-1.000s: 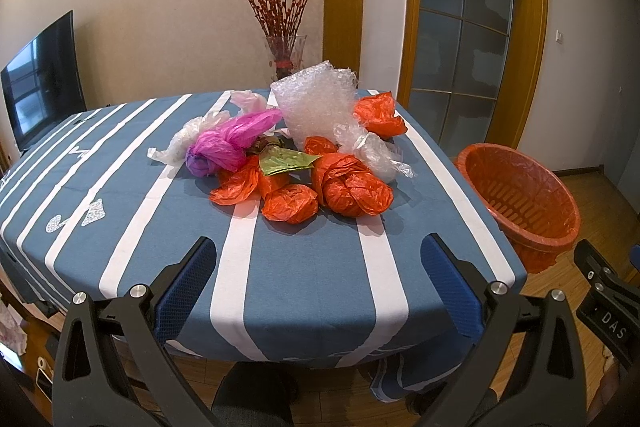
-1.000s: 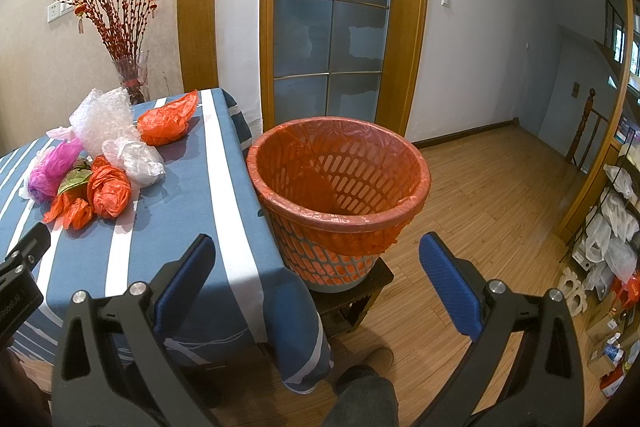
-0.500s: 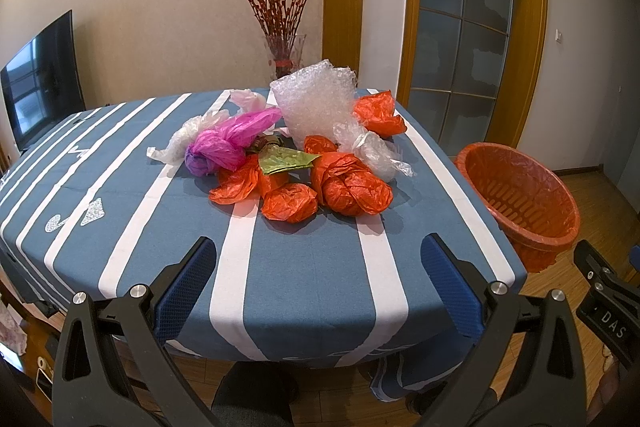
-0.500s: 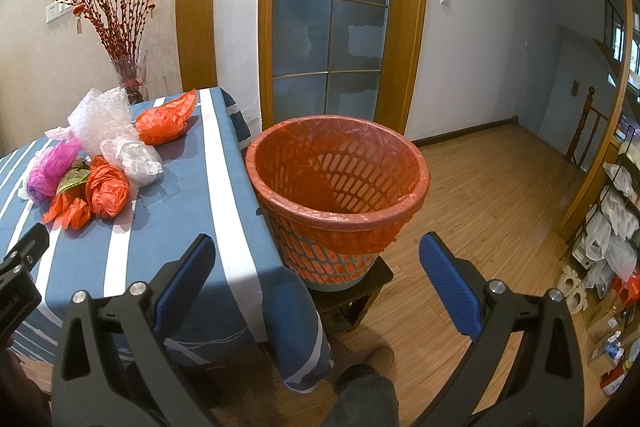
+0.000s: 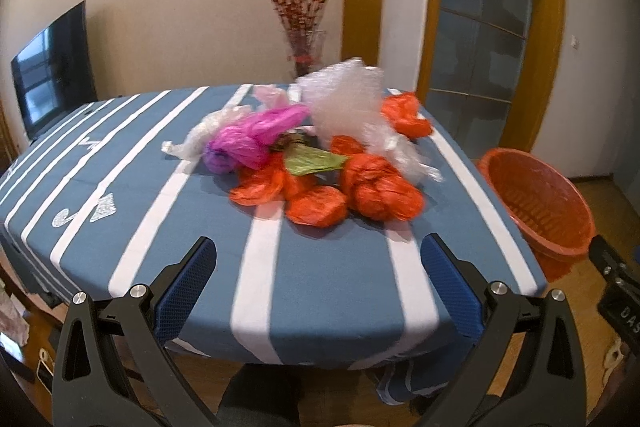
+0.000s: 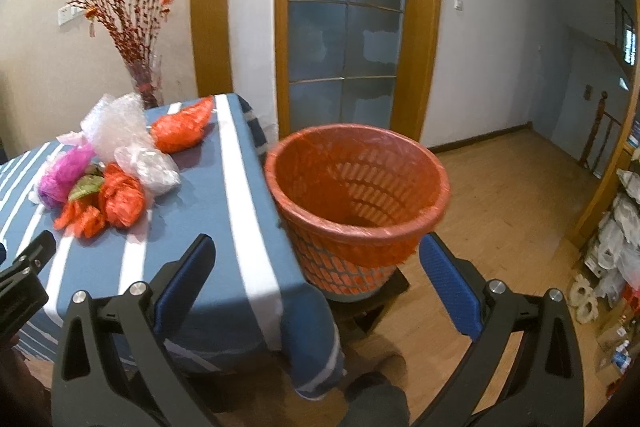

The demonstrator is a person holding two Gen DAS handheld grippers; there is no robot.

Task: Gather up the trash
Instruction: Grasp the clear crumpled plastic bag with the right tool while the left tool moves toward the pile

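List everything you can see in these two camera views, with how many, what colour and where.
crumpled orange bags: several, orange, table middle
magenta bag: one, magenta, left of pile
clear plastic wraps: a few, translucent white, back of pile
green wrapper: one, green, pile centre
table: one, blue cloth with white stripes
waste basket: one, orange with liner, on a dark stand beside table's right edge
vase of red branches: one, behind table
television: one, black, left wall
glass door: one, wood-framed
left gripper: open, empty, before table
right gripper: open, empty, facing basket
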